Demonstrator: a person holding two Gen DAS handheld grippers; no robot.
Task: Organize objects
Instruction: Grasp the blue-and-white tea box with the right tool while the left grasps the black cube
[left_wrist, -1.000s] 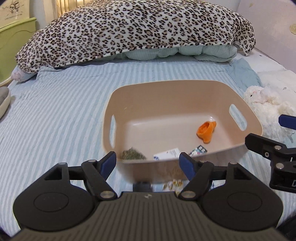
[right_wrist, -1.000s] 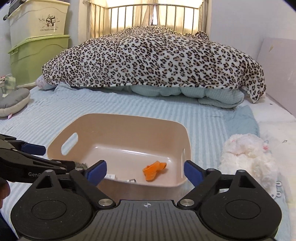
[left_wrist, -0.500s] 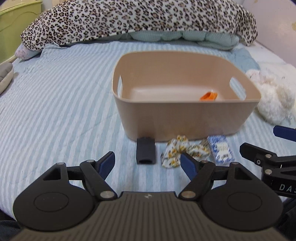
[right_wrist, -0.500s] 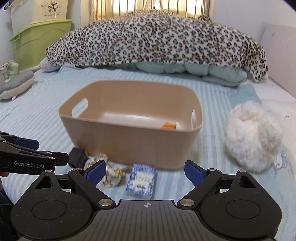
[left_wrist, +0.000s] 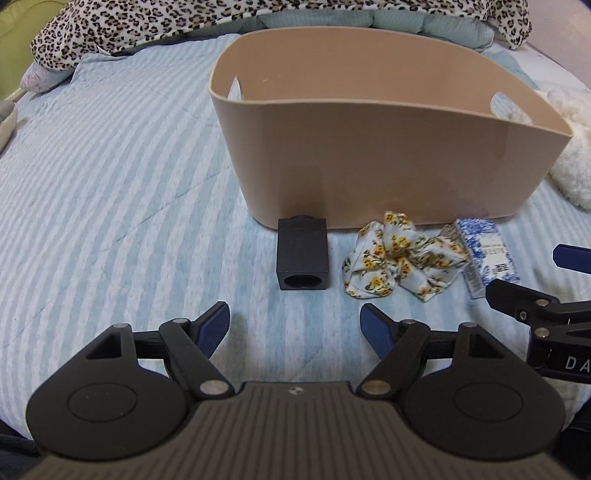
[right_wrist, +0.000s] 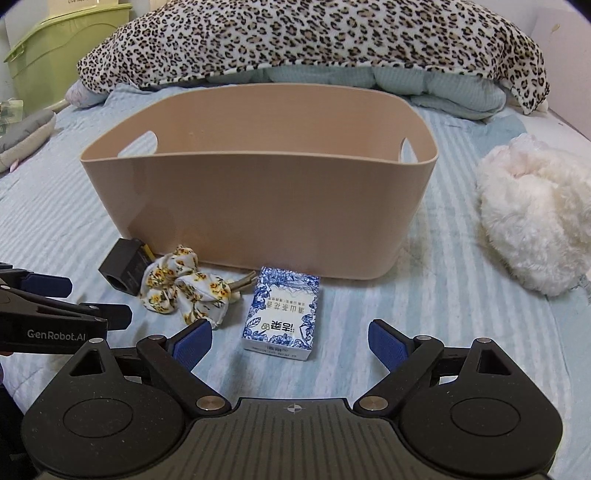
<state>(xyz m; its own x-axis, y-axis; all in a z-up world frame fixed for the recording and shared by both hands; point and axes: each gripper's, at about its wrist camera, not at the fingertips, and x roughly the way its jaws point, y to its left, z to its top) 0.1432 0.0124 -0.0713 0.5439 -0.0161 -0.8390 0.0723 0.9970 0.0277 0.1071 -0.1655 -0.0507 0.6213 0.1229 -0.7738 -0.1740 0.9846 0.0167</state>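
Black block (left_wrist: 303, 254) just ahead of left tongs (left_wrist: 295, 326)

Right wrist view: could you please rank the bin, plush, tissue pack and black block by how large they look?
1. Bin
2. Plush
3. Tissue pack, though it lies nearest the camera
4. Black block, partly hidden by the scrunchie

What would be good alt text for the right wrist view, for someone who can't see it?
The open right gripper hovers low over a striped bed, facing a blue-and-white packet lying before a tan plastic bin. Left of the packet lie a floral scrunchie and a black block; the left gripper enters at left, with a white plush at right.
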